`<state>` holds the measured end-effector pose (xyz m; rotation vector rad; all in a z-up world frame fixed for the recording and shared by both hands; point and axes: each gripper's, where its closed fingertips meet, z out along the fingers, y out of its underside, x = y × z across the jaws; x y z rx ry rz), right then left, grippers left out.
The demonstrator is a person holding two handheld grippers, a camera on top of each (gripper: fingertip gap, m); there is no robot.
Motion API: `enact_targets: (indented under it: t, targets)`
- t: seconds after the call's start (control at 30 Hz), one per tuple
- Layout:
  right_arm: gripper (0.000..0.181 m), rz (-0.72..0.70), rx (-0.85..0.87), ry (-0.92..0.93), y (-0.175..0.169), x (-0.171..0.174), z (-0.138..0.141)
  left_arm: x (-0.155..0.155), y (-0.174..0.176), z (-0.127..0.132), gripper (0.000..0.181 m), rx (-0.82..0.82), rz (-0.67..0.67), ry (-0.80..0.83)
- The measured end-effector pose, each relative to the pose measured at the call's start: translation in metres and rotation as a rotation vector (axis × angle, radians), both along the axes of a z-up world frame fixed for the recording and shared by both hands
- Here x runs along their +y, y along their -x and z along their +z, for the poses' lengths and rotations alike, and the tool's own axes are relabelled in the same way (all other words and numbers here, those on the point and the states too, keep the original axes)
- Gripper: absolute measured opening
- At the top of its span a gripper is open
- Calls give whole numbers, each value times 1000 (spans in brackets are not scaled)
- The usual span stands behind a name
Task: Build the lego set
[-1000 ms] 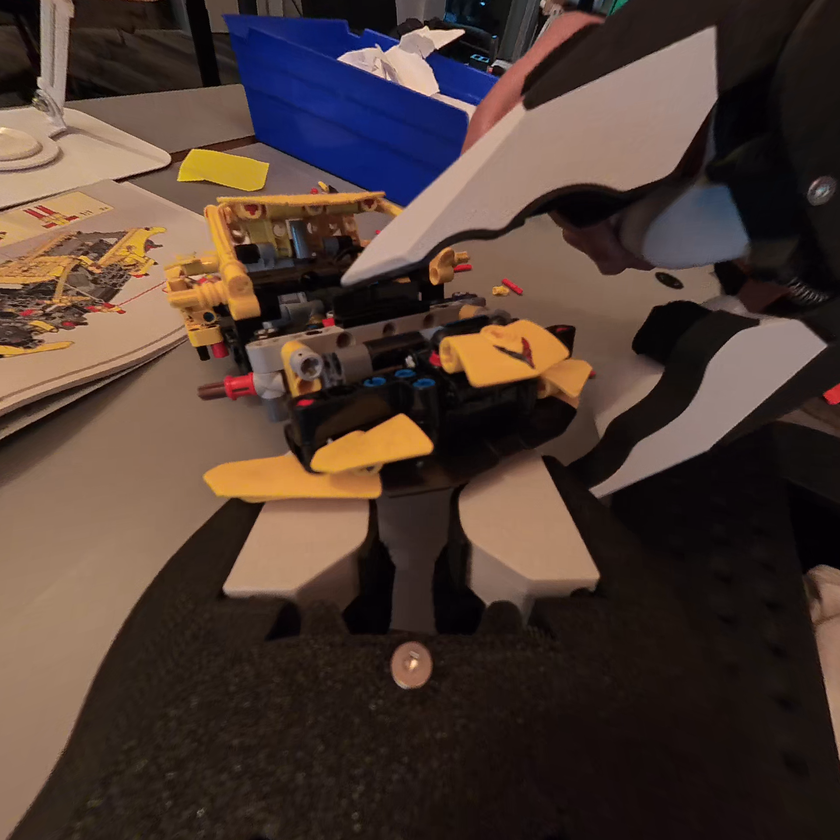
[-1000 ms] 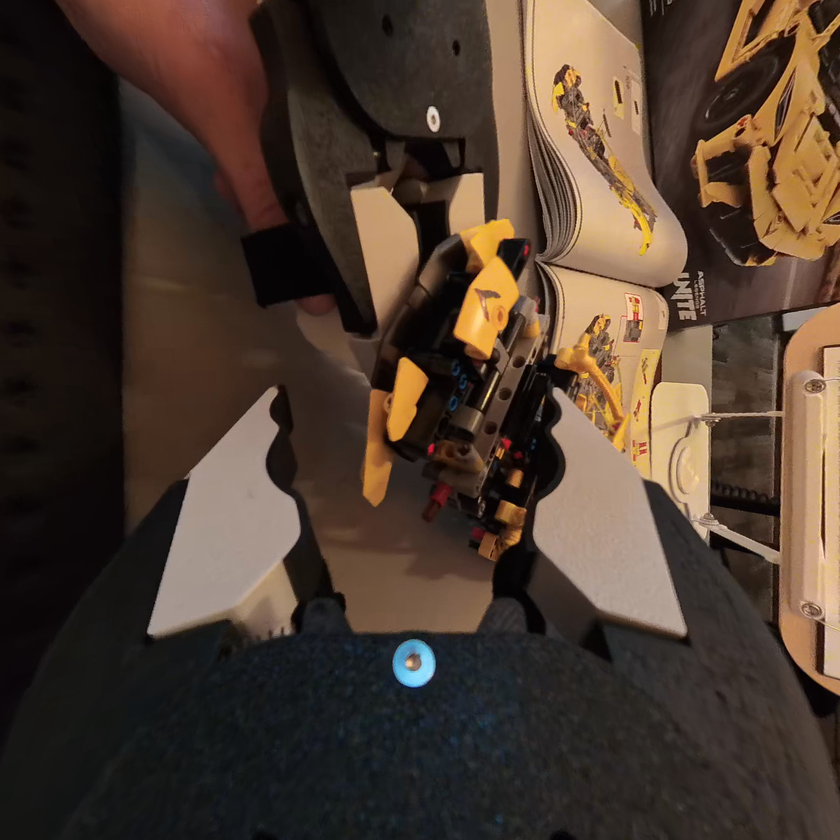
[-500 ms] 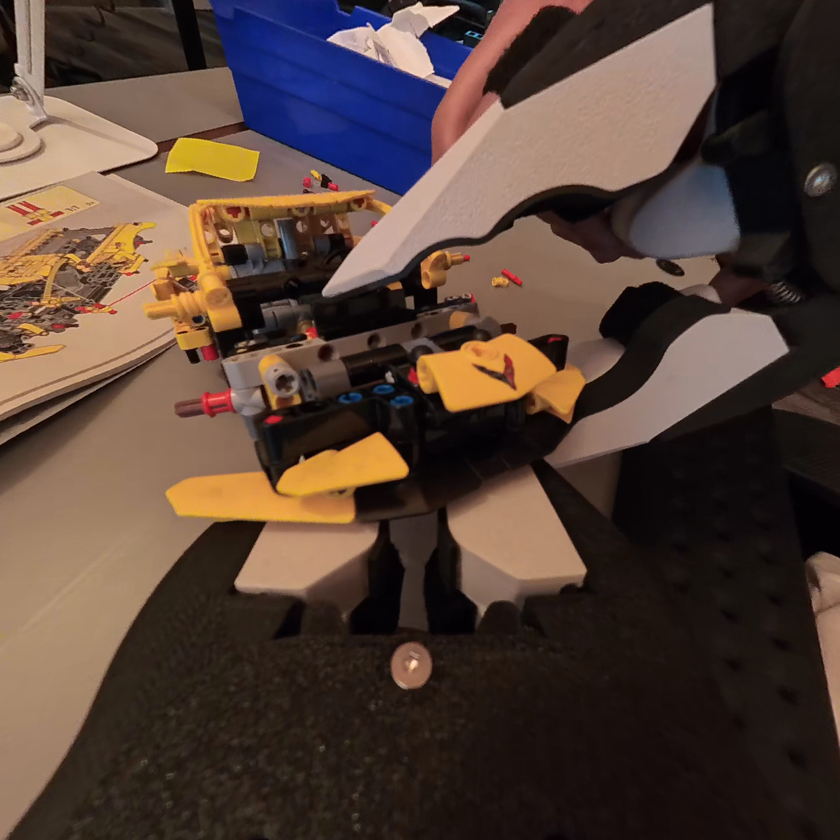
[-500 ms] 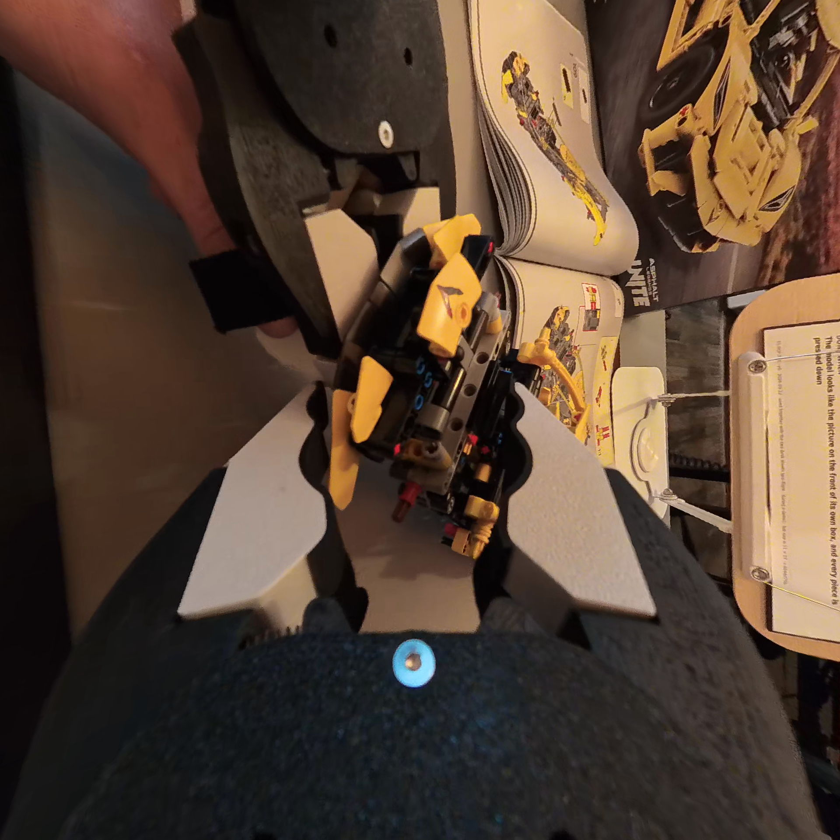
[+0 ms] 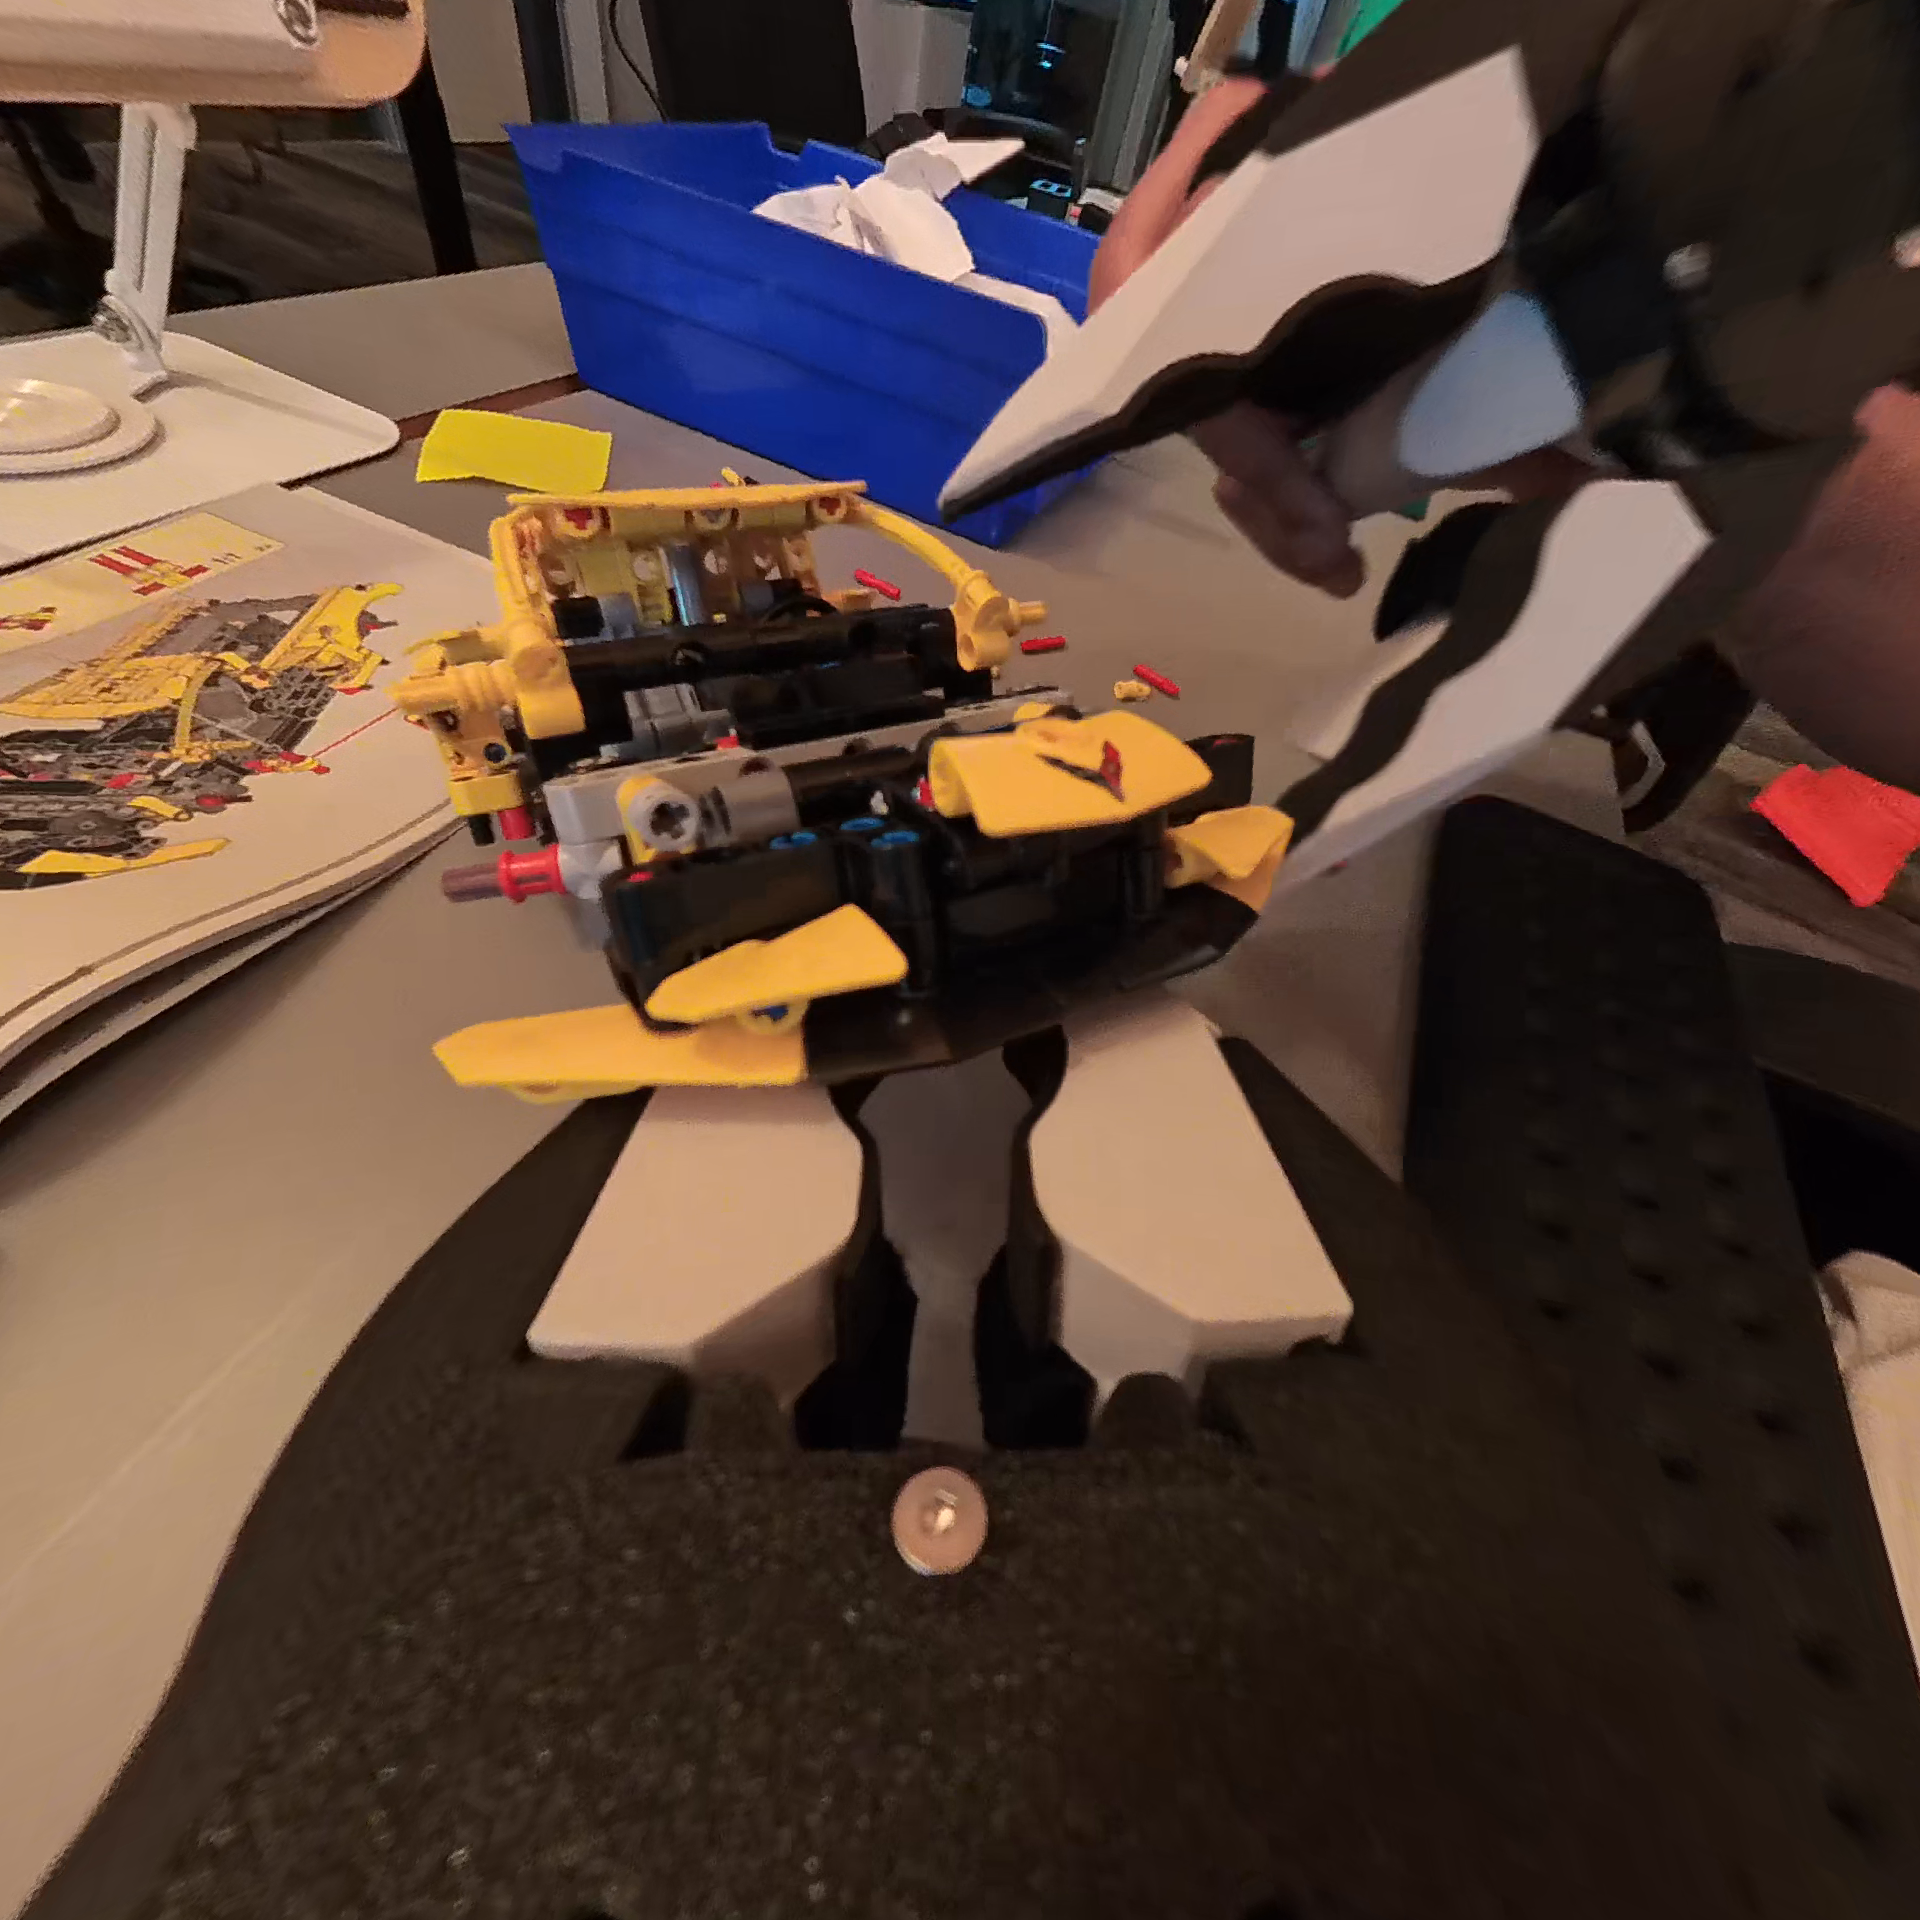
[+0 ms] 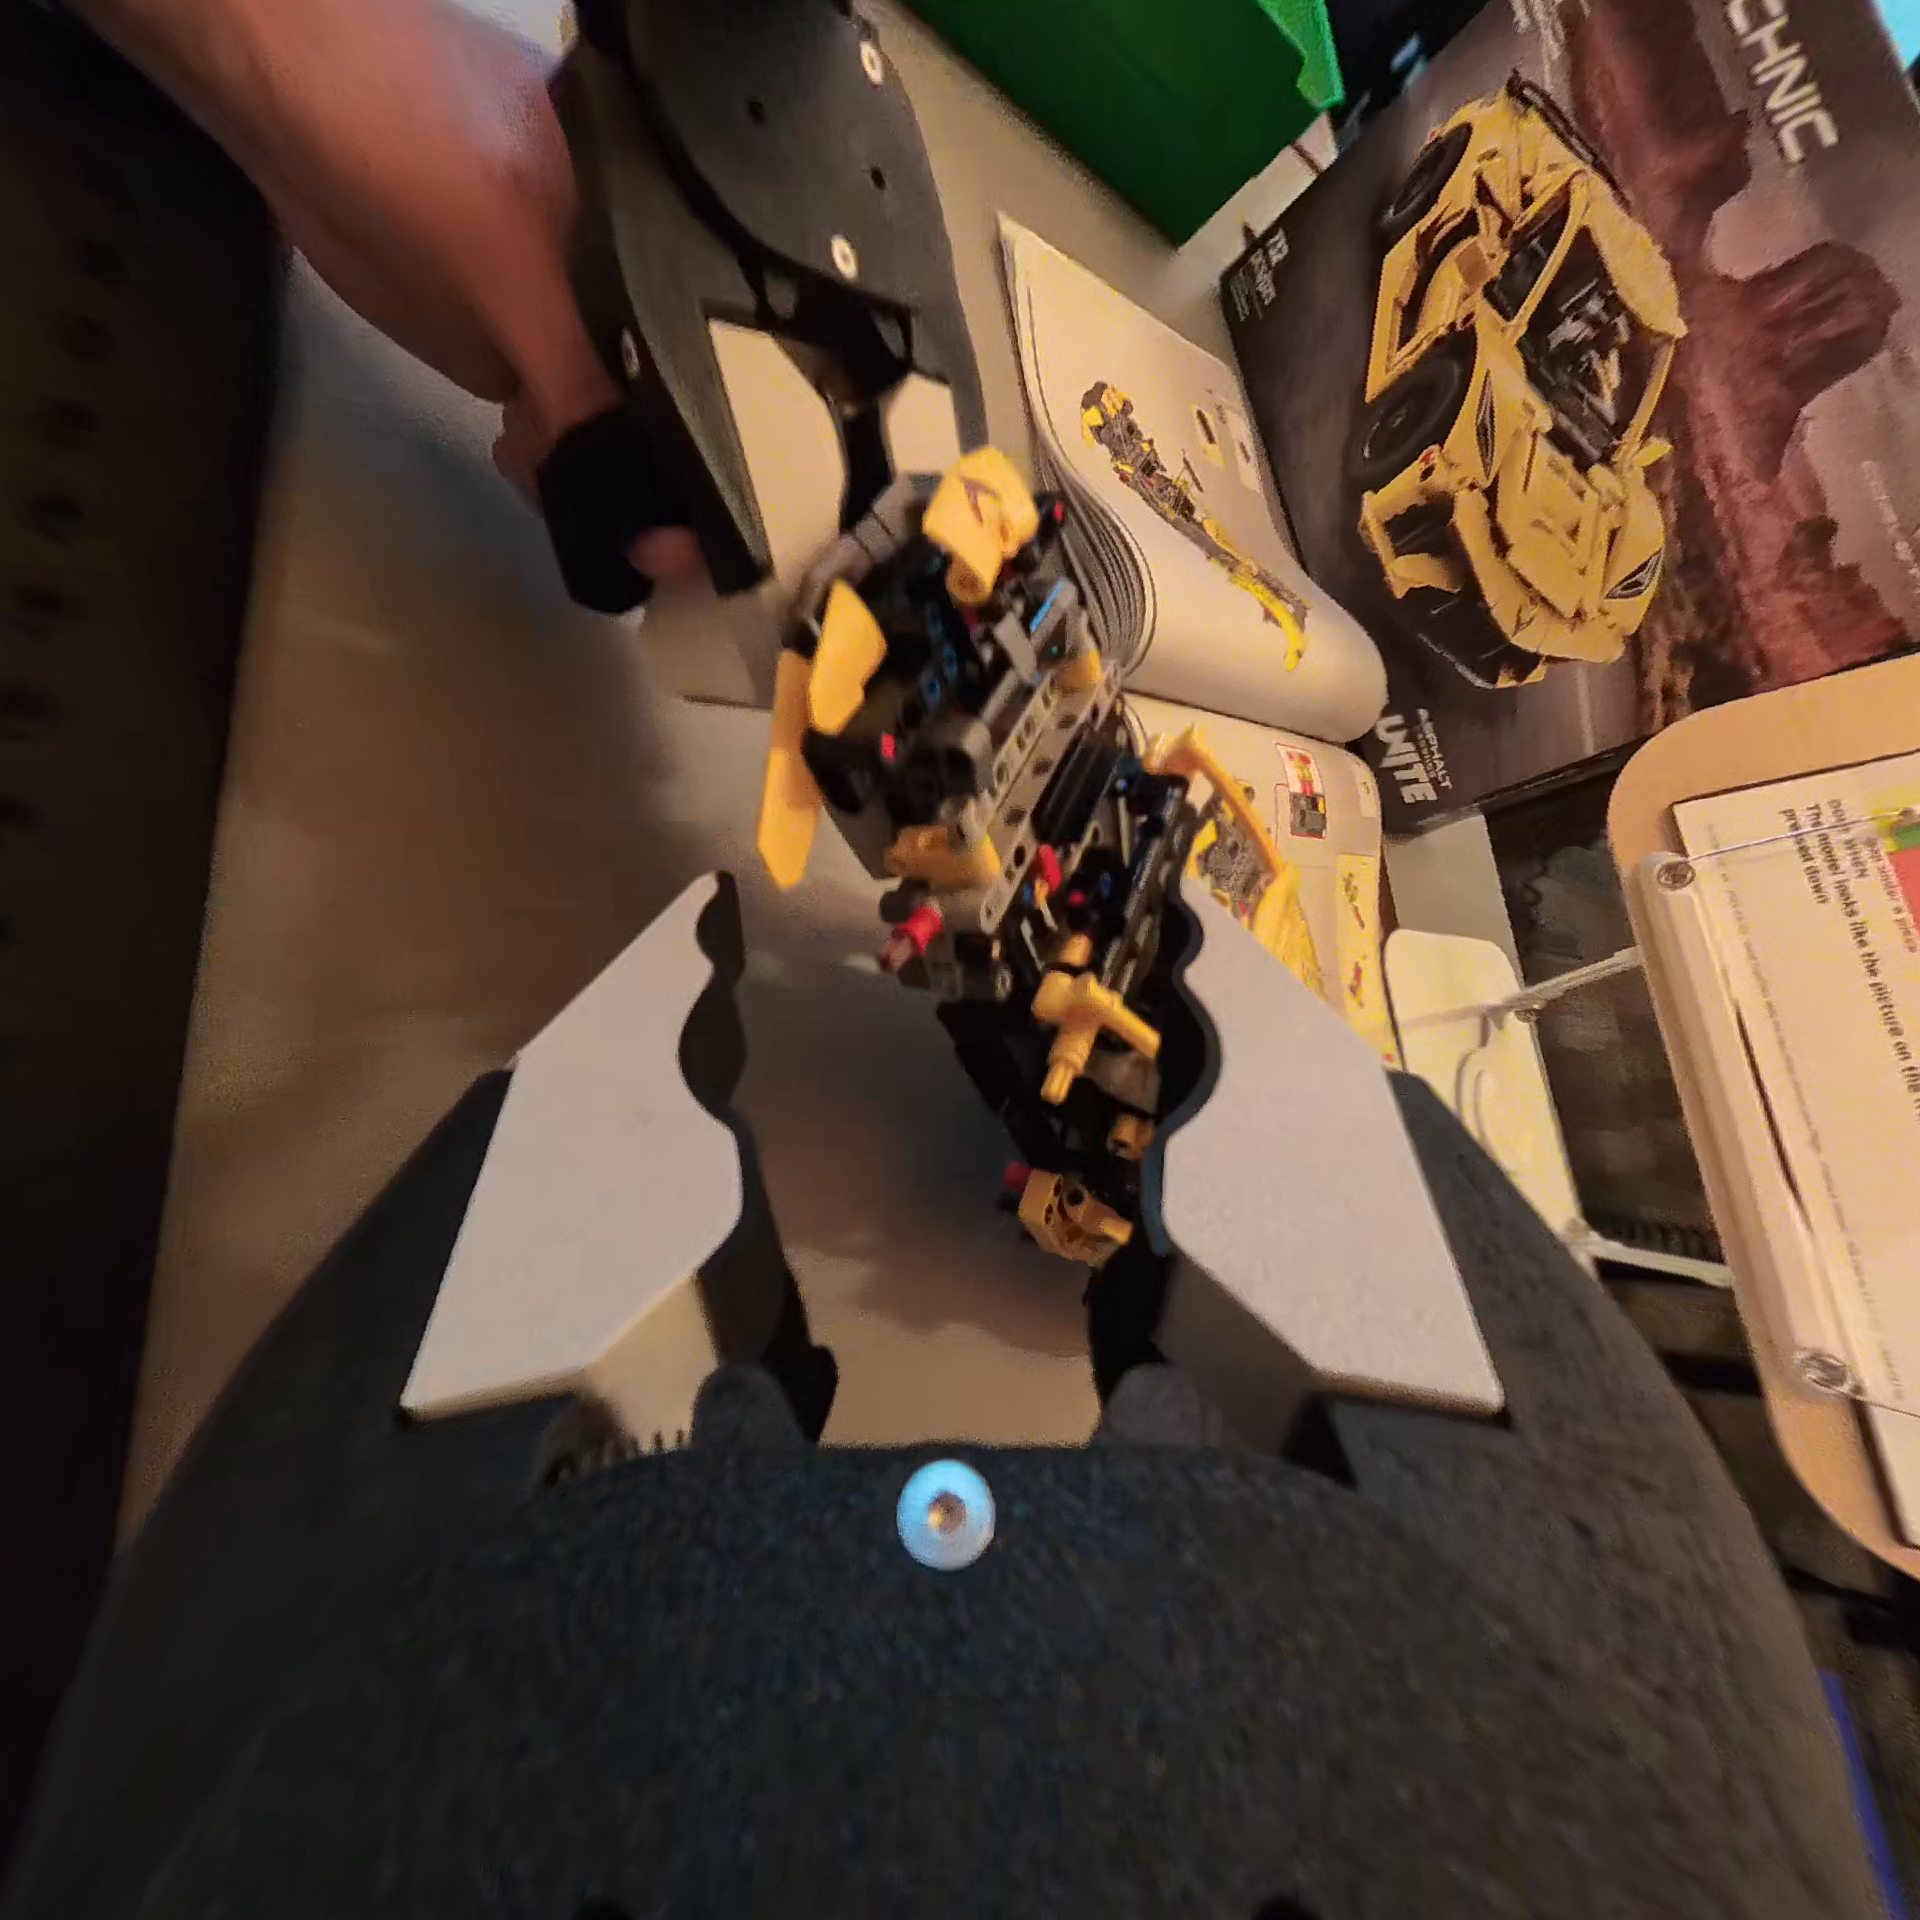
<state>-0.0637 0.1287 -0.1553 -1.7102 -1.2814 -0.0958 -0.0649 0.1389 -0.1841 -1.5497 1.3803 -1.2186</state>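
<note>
While the left gripper clamps the lego model, the right gripper gapes wide at two o'clock. Loose red pins lie behind.

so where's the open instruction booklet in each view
left wrist view: instruction booklet lies at the left edge, left of the lego model.
right wrist view: booklet sits upper centre-right, just beyond the model.
shared landmark: the yellow and black model, held by the left gripper.
</note>
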Motion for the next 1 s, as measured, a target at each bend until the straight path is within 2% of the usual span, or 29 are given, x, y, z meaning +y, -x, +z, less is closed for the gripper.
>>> enact_targets:
  t: [0.1,0.33,0.47,0.83,1.0]
  targets:
    - [75,101,106,-115,2,-2,5,-1,2,4,14,-13,-22,-3]
    - [64,98,-122,-318,-4,6,-9,0,3,7,15,-33,-39,1]
    - [61,113,-125,-416,2,13,-2,-1,3,10,19,-43,-58,27]
    - [52,105,-222,-310,14,30,-13,-4,3,9,20,-31,-80,19]
    - [53,63,-181,-249,14,29,-15,-5,3,8,20,-24,-92,19]
